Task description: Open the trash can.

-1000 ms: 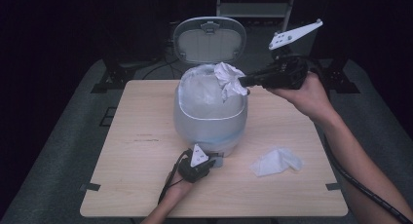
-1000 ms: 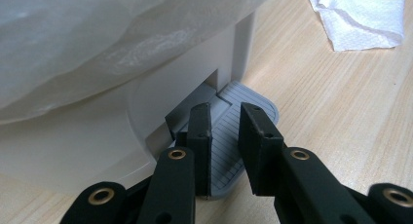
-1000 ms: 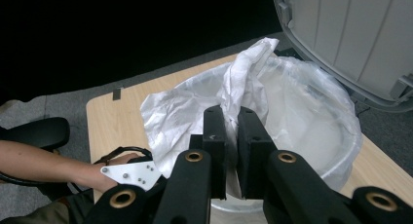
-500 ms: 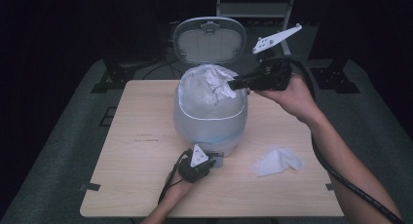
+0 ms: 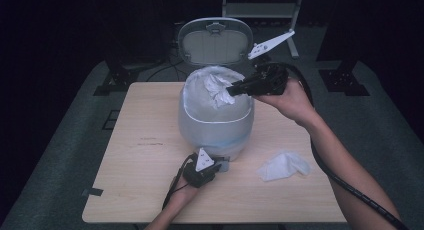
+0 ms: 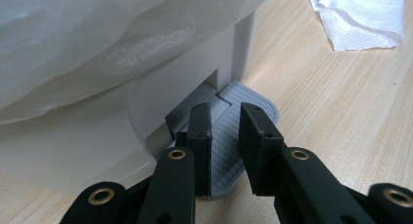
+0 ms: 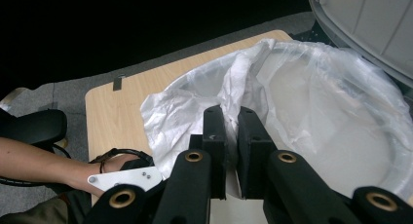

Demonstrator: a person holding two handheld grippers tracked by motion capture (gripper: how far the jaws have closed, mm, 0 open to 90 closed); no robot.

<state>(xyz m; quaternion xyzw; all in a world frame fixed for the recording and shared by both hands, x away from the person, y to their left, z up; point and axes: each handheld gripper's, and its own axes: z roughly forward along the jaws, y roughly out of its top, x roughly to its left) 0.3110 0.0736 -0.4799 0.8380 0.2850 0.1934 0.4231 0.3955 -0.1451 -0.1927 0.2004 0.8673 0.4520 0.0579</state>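
Landmark is the pedal bin (image 5: 216,121), standing mid-table on the wooden table (image 5: 140,155), lid (image 5: 216,41) swung up behind it. Left of the bin: bare tabletop, faint marks, nothing else readable. At the bin's near foot, the left gripper (image 5: 202,166) presses down on the grey ribbed pedal (image 6: 243,136); in the left gripper view its jaws stand narrow, tips resting on the pedal top with nothing caught between them (the pedal's back end disappears into a slot in the bin's base). The bin's upper body in that view is draped by the white liner bag (image 6: 97,44), cut off by the frame top. Over the bin's mouth, the right gripper (image 5: 233,89) holds a crumpled white tissue (image 5: 218,89); the right gripper view shows the jaws pinched tight on the tissue (image 7: 195,112), which hangs across the liner's rim and hides part of the opening. Bin's inside bottom is hard to make out through the plastic. Right of the bin and nearer the person, a second crumpled tissue (image 5: 283,165) lies on the table, well apart from the bin; only its corner shows in the left gripper view.
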